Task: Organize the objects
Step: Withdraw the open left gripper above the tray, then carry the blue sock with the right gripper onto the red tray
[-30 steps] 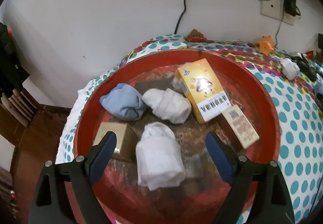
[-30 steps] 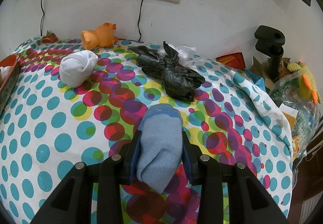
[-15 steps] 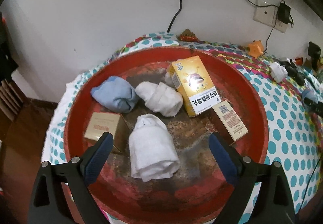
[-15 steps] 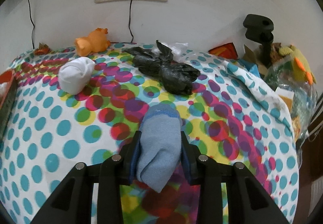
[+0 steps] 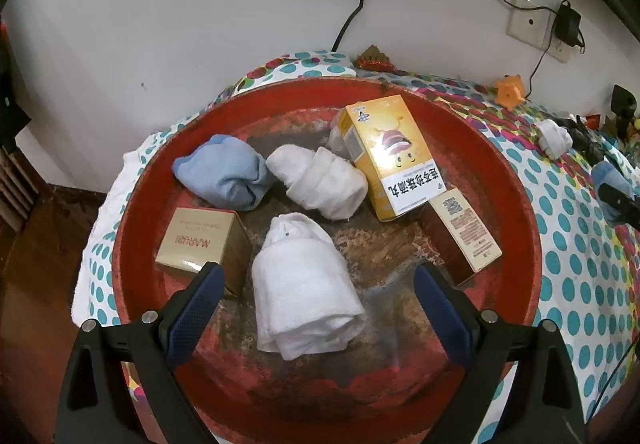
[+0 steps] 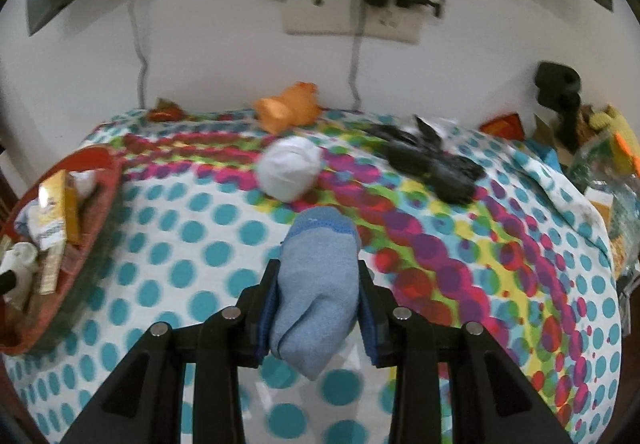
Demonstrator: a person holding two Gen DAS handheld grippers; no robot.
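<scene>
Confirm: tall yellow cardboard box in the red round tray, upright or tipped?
Tipped. The tall yellow cardboard box lies on a long side in the red round tray, printed face up, leaning on a rolled white towel.

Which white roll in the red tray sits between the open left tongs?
The nearer white towel roll, lengthwise between the left tongs; the other roll lies further back beside the yellow box.

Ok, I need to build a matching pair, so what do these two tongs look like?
Both look alike. The left tongs have a black frame of angular struts with triangular cut-outs, silver round screw heads at the joints, and two fingers faced with dark blue pads. The right tongs show the same black struts, silver screws and blue pads. No cables or markings are visible on either.
</scene>
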